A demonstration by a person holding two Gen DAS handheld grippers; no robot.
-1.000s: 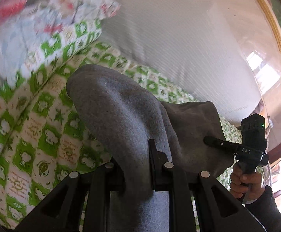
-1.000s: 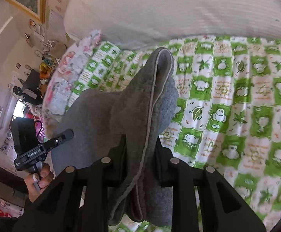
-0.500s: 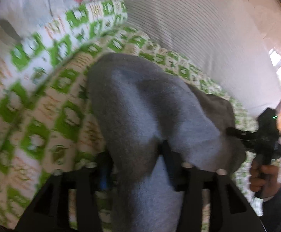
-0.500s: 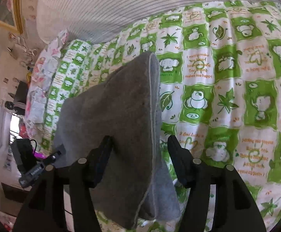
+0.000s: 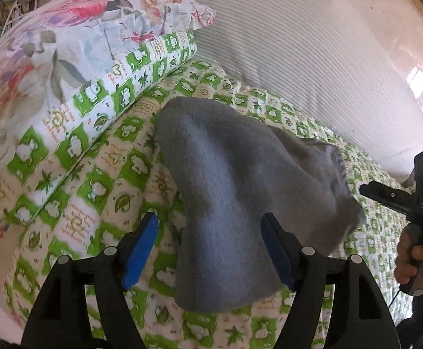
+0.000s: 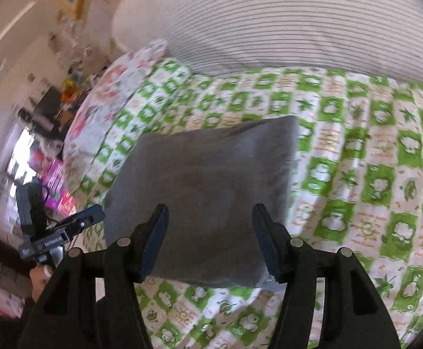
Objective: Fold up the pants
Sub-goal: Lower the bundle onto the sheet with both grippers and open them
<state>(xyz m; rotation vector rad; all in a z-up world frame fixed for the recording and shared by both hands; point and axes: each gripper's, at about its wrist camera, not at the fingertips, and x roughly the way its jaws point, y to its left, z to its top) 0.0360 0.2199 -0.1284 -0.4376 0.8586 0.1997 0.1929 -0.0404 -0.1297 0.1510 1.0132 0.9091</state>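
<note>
The grey pants lie folded in a thick bundle on the green and white bedsheet. My left gripper hovers over the bundle's near end, its jaws still opening, the blue pads apart from the cloth. In the right wrist view the grey pants form a rough rectangle, and my right gripper stands open above their near edge, touching nothing I can see. Each view also shows the other tool: the right gripper at the far right, the left gripper at the left, both held by a hand.
A flowered pillow rests on a green checked pillow at the left. A white striped headboard cushion runs along the far side. Beyond the bed's left end lies a cluttered room.
Both grippers have let go of the grey pants and opened. The cloth that hung between the jaws now lies on the sheet as a flat bundle. Both grippers have drawn back a little.
</note>
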